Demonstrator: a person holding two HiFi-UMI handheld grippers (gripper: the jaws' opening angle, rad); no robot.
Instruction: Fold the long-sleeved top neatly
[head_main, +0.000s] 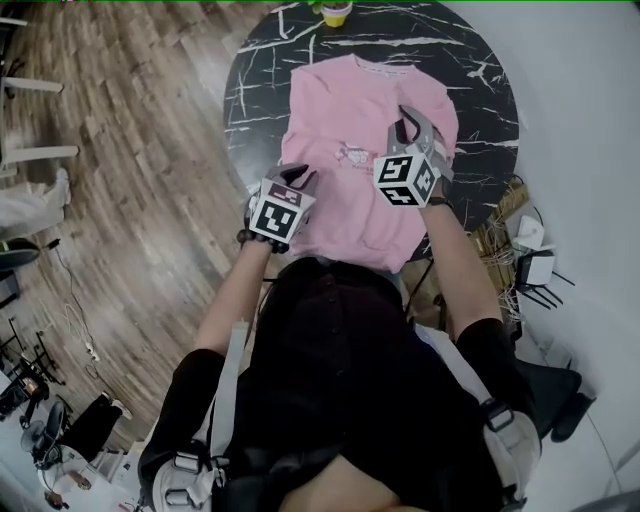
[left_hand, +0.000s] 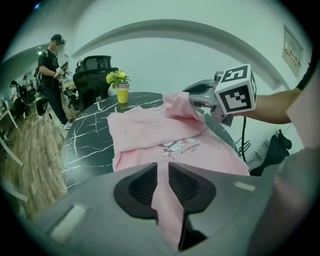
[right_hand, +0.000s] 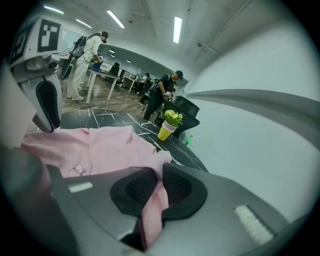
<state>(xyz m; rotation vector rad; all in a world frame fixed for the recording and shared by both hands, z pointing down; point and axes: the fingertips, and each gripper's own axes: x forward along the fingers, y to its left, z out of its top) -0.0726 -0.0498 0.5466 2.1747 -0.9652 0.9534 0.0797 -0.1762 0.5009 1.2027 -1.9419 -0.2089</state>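
A pink long-sleeved top (head_main: 350, 150) lies spread on the round black marble table (head_main: 260, 90), its hem hanging over the near edge. My left gripper (head_main: 290, 180) is at the top's near left side, shut on a strip of pink fabric (left_hand: 165, 200). My right gripper (head_main: 410, 130) is over the top's right side, shut on another pinch of pink fabric (right_hand: 154, 205), lifted above the table. In the left gripper view the right gripper (left_hand: 200, 102) holds a raised fold. The sleeves are not plainly visible.
A yellow pot with a plant (head_main: 336, 12) stands at the table's far edge. A white wall (head_main: 570, 130) is on the right, with cables and white boxes (head_main: 530, 250) on the floor beside it. Office chairs (left_hand: 95, 75) and people (left_hand: 50, 70) are farther off.
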